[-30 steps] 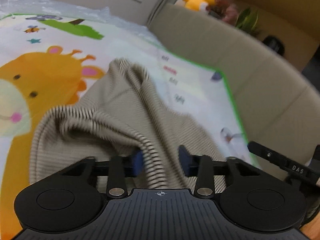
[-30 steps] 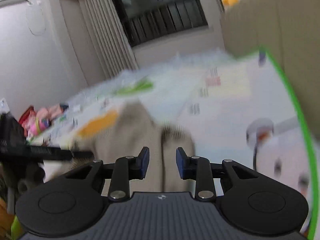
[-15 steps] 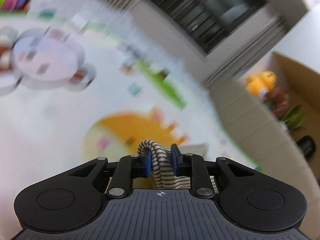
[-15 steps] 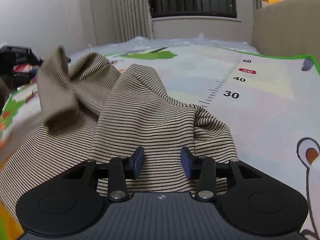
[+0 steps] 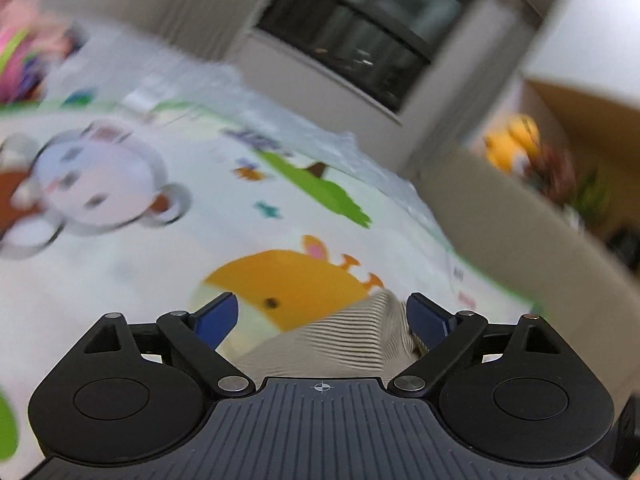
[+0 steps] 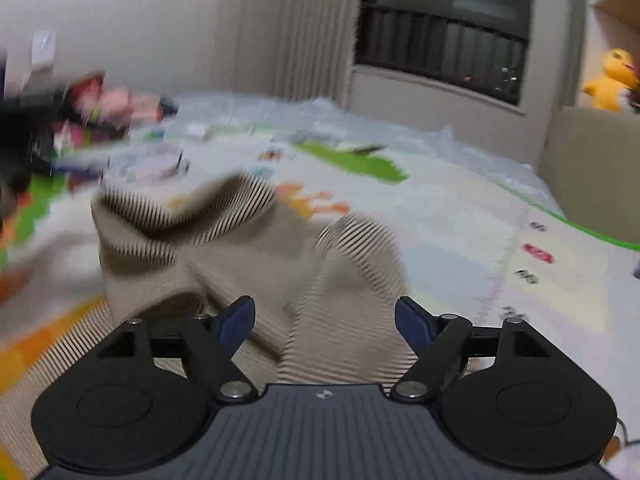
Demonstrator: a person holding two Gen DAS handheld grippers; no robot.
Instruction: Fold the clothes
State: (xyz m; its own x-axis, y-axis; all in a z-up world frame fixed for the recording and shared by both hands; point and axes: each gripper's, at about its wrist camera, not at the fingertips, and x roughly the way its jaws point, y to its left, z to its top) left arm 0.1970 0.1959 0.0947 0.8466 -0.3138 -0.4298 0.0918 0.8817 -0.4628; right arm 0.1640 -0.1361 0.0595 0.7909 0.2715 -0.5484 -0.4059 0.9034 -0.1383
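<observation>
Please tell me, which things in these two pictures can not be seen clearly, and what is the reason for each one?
- Striped garment, right wrist view: motion blur hides its type; its near part is behind the right gripper.
- Same garment, left wrist view: only a corner shows between the open fingers of the left gripper.
- Pink pile, right wrist view: too blurred to identify.
- Play mat numbers: blurred, unreadable.

Home playroom: cartoon play mat [image 5: 168, 264], plush toy [image 6: 610, 78]
</observation>
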